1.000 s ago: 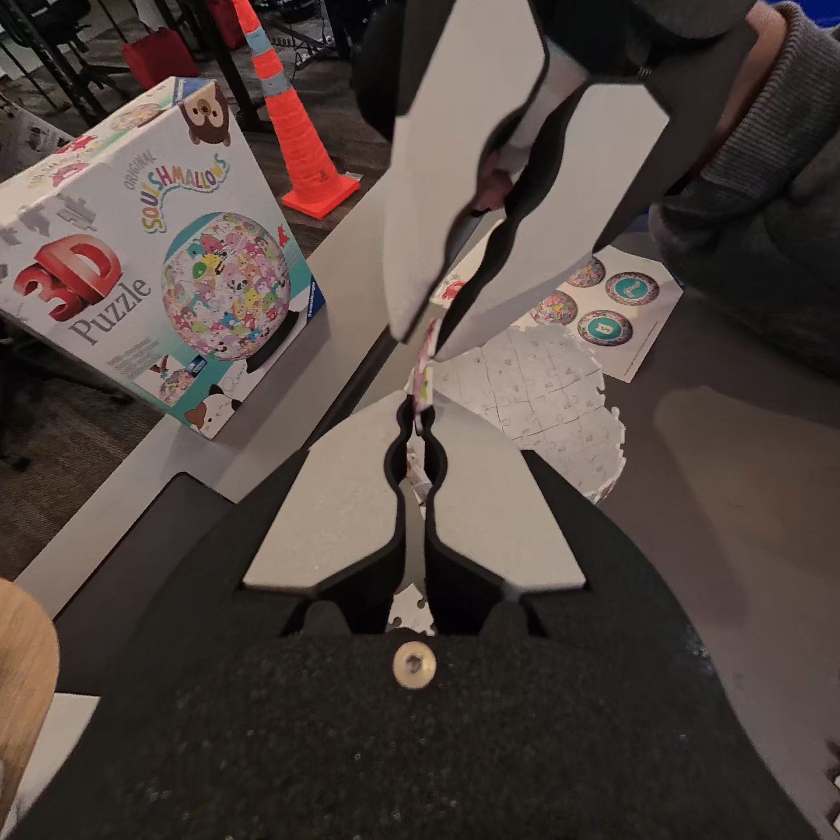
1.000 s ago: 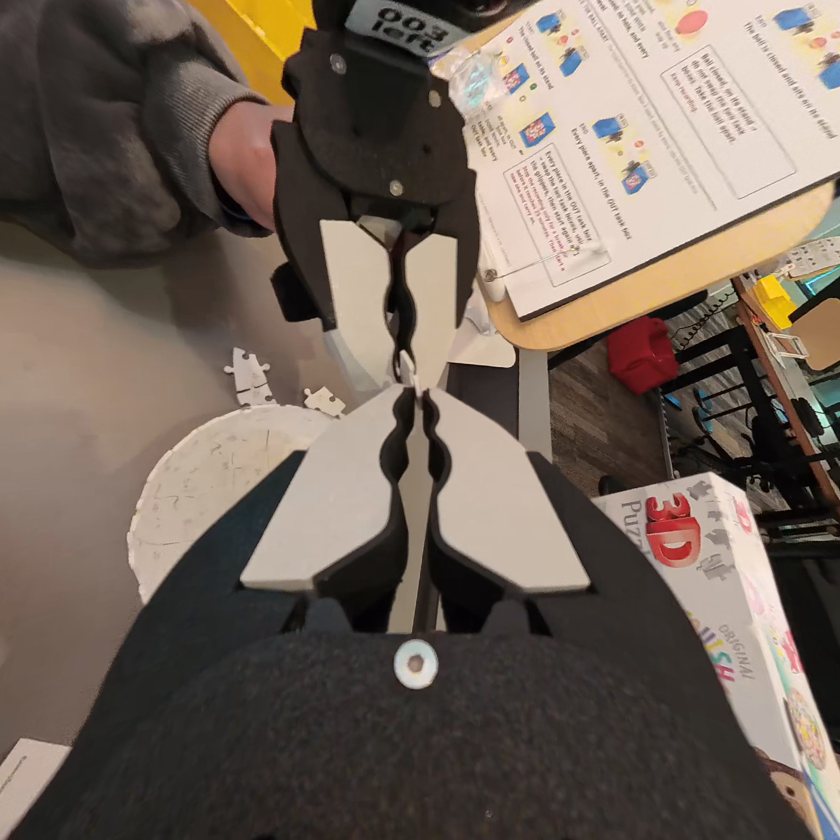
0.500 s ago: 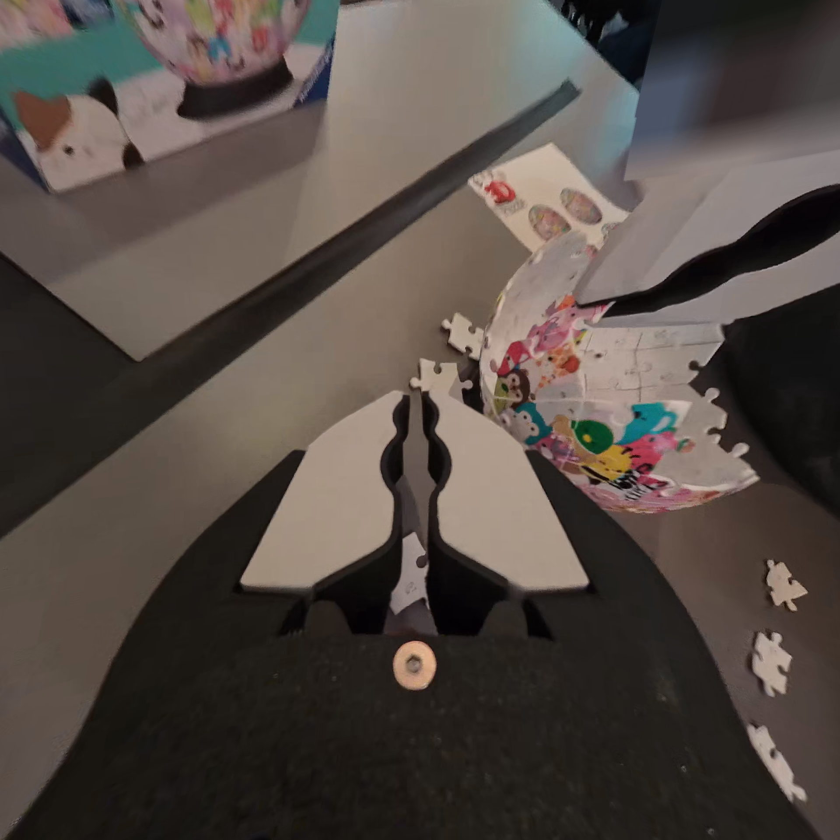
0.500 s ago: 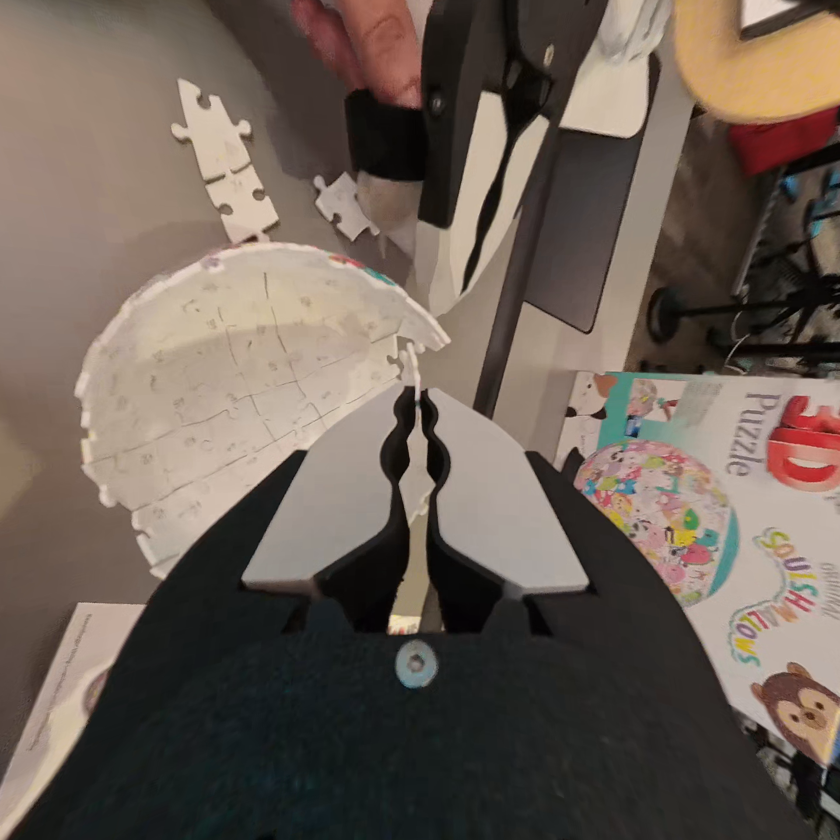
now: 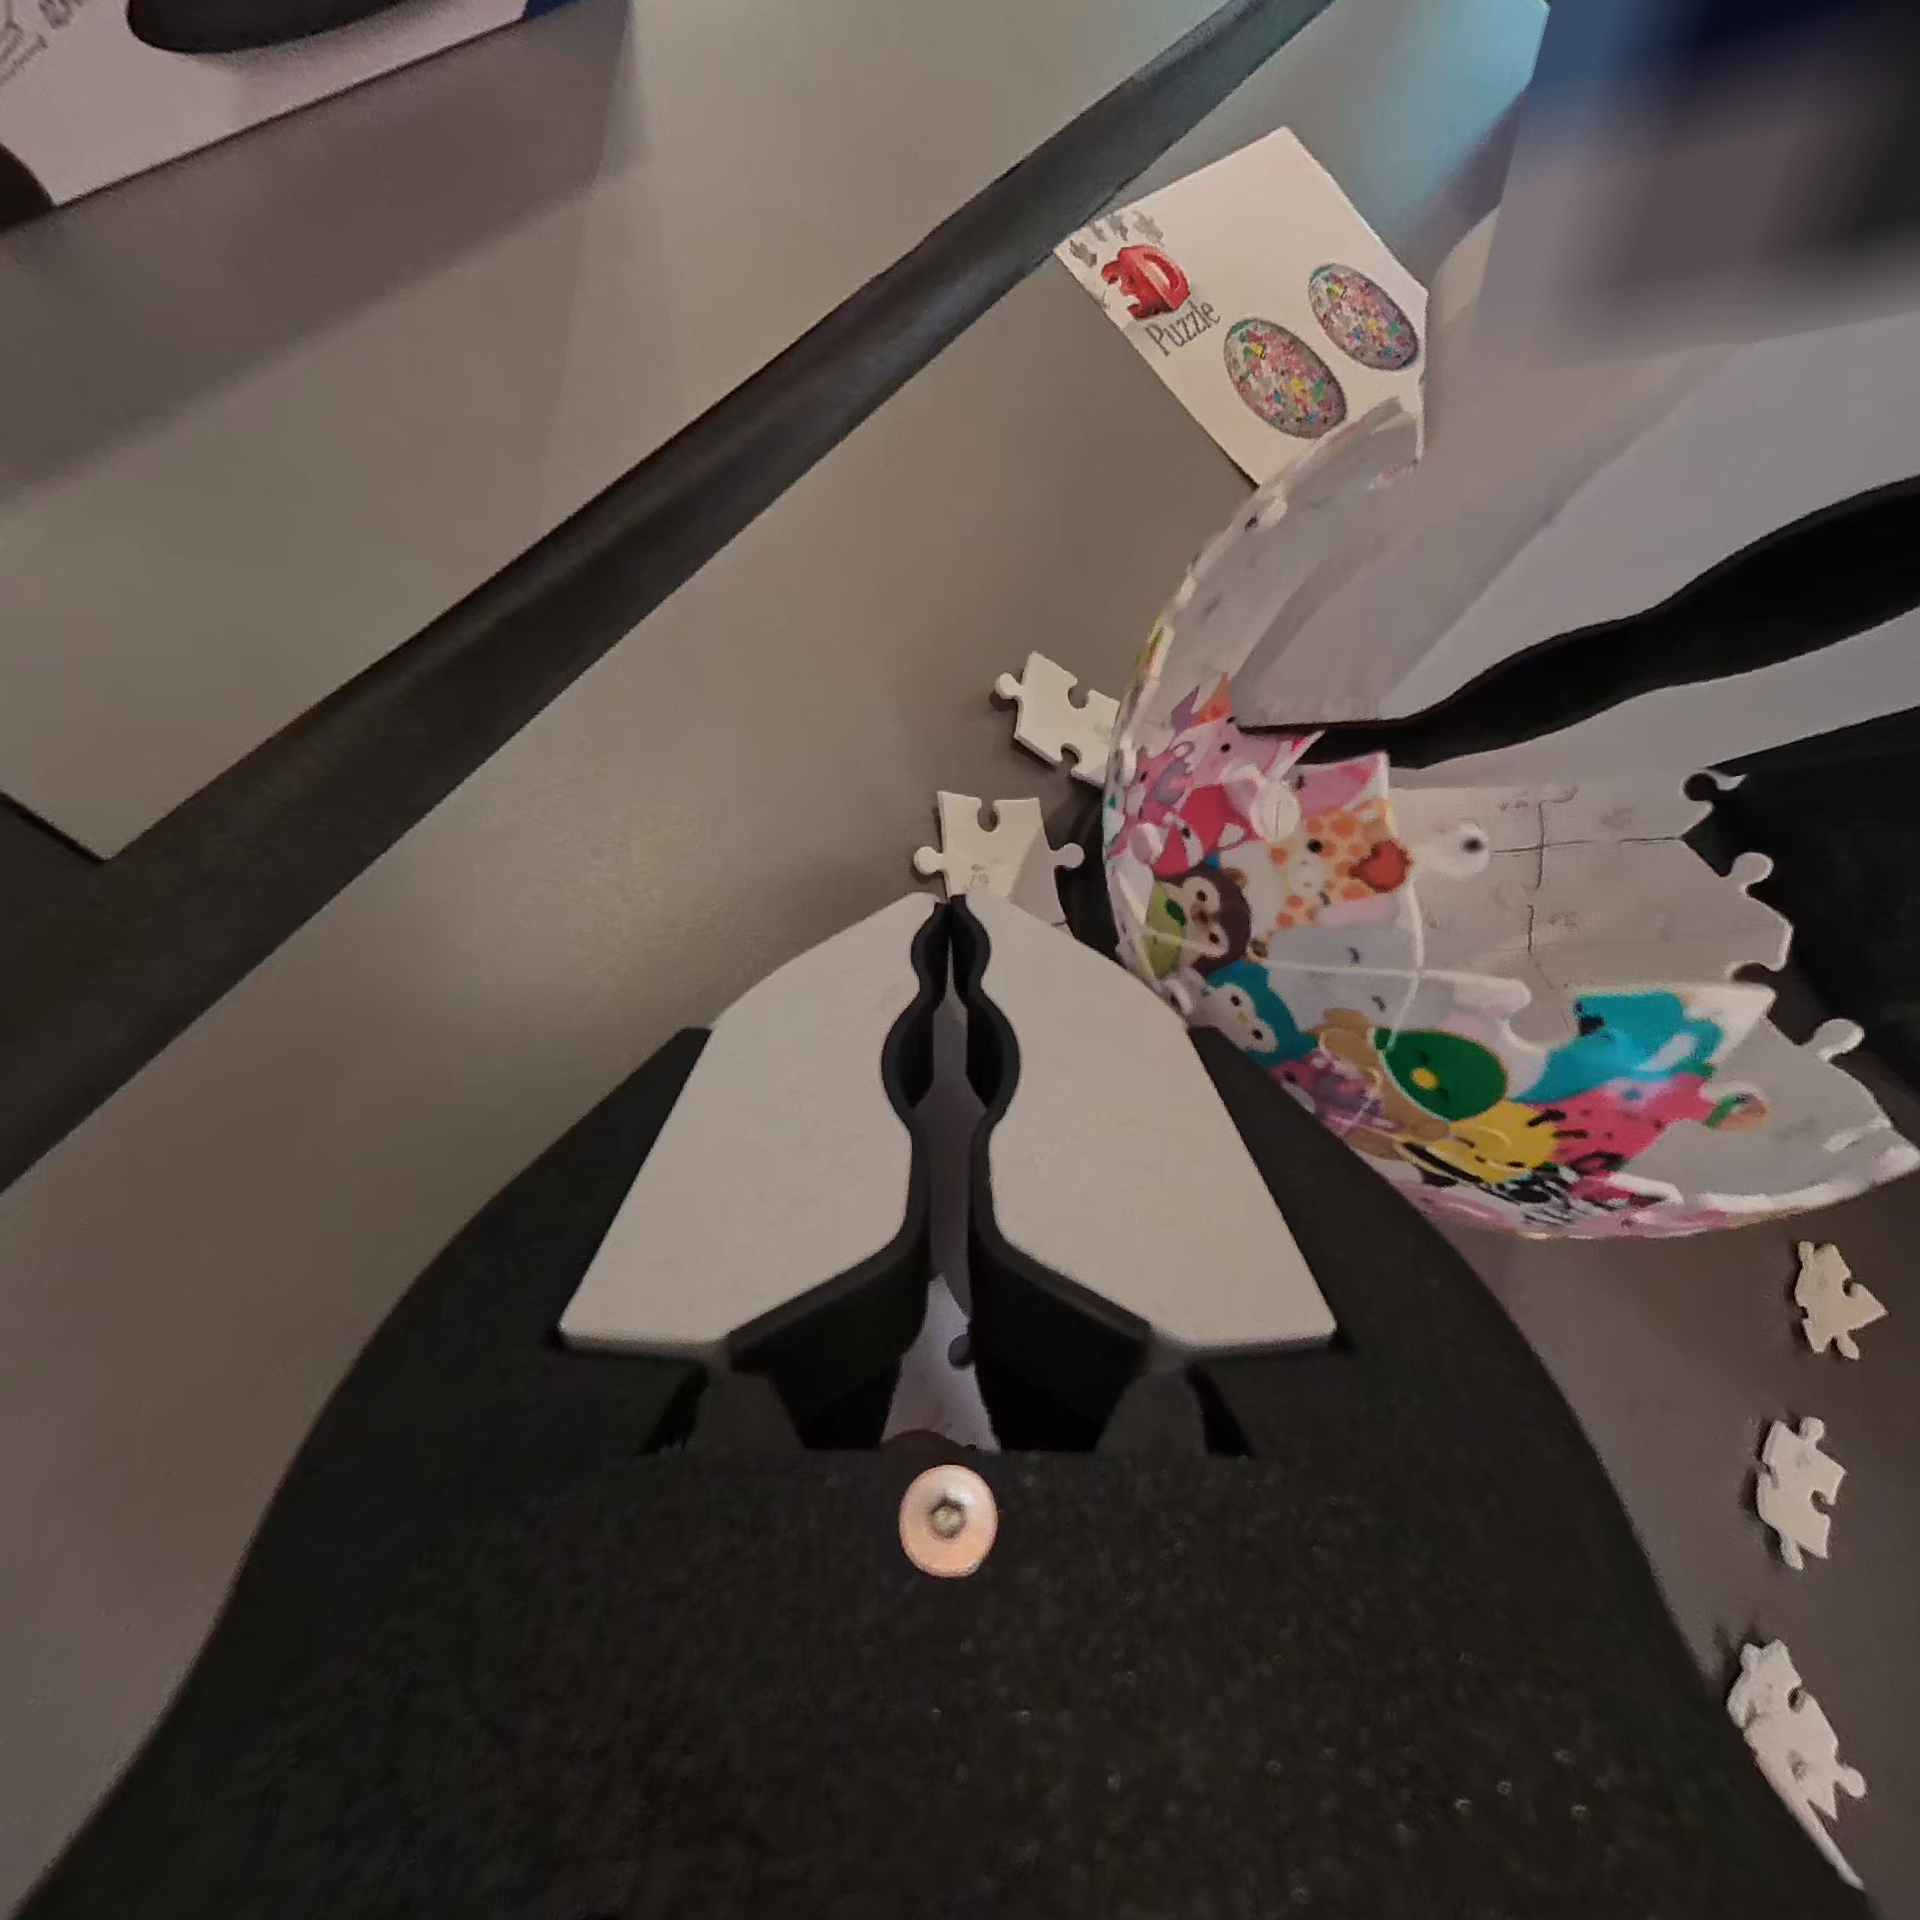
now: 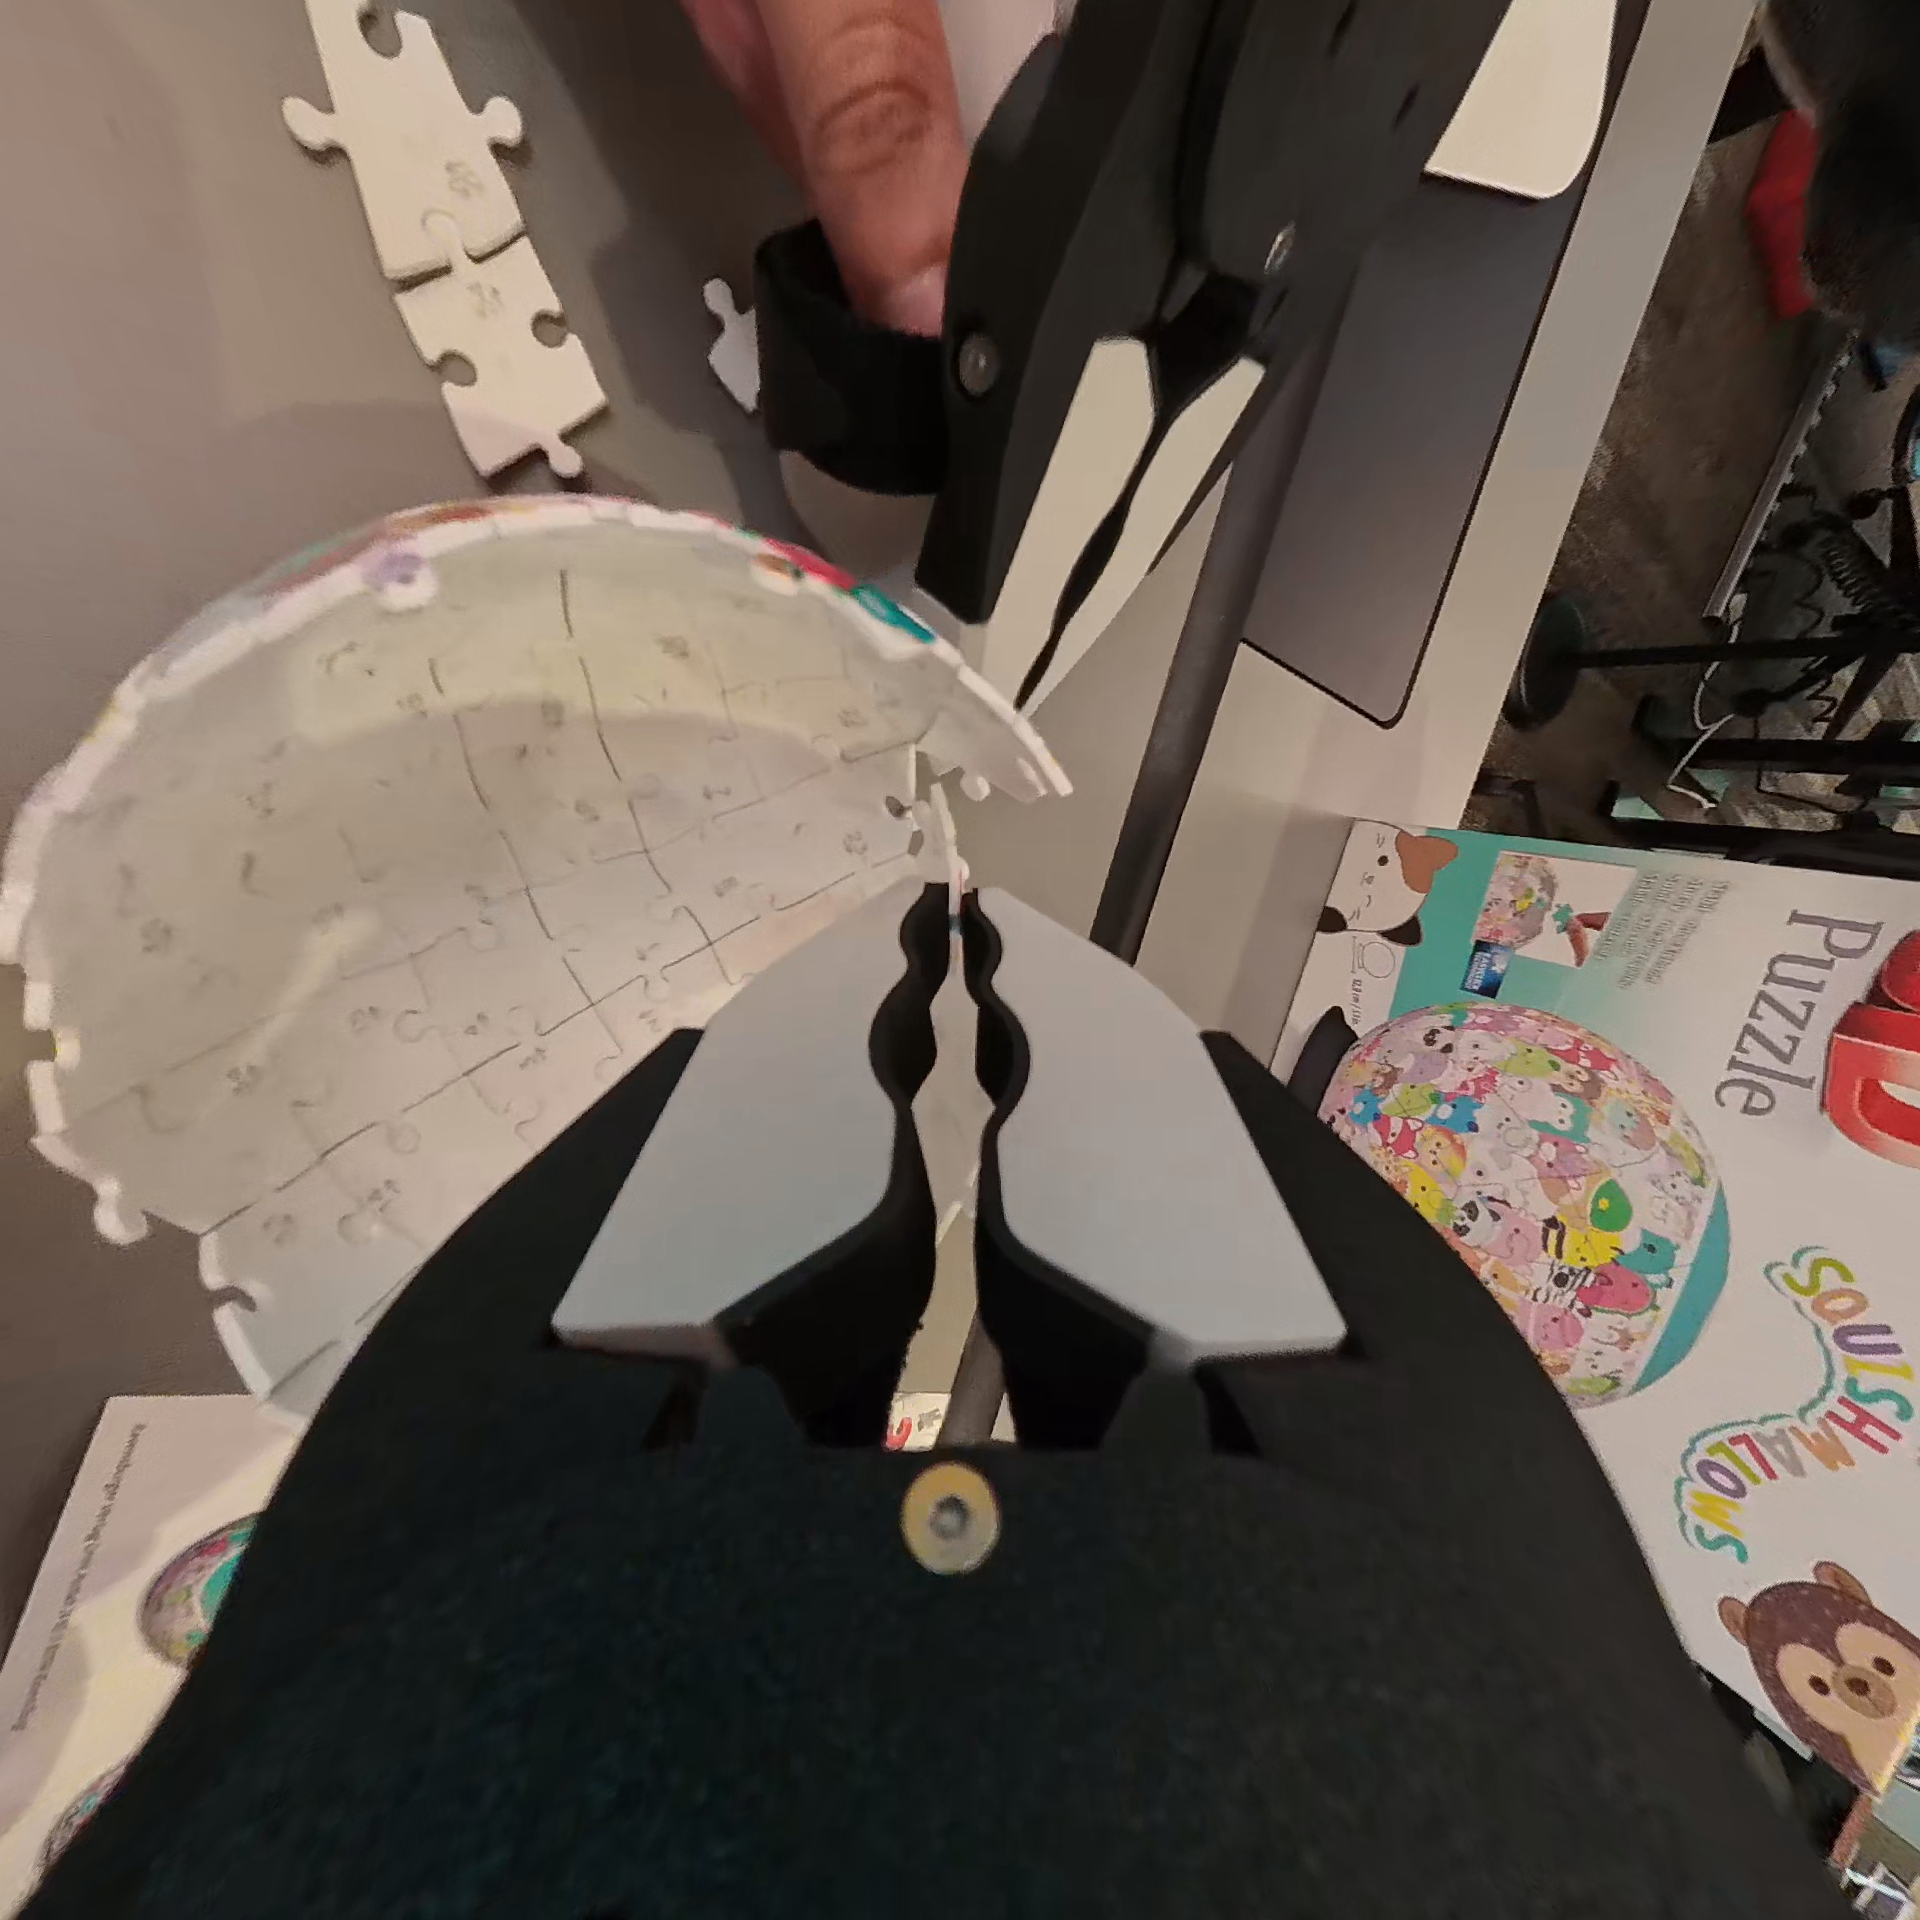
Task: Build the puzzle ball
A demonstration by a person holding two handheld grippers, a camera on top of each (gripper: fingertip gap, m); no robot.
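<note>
The puzzle ball (image 6: 416, 862), about half built, lies on the grey table (image 5: 520, 779) as an open shell, tipped so its white, numbered inside faces the right wrist view and its bright cartoon-printed outside faces the left. A second ago both grippers met in the air over it, pinching one piece between them; now they have parted and come down beside the shell. The right gripper (image 6: 954, 902) keeps the piece (image 6: 940, 821), its fingers pressed thinly on it edge-on, and holds it right at the shell's toothed rim, so the fitting step appears to have begun. The left gripper (image 5: 951, 914) has its fingers pressed together with nothing between the tips, hovering by a loose piece (image 5: 987, 847) near the shell. Several spare pieces lie scattered around, so much of the ball remains to build.
</note>
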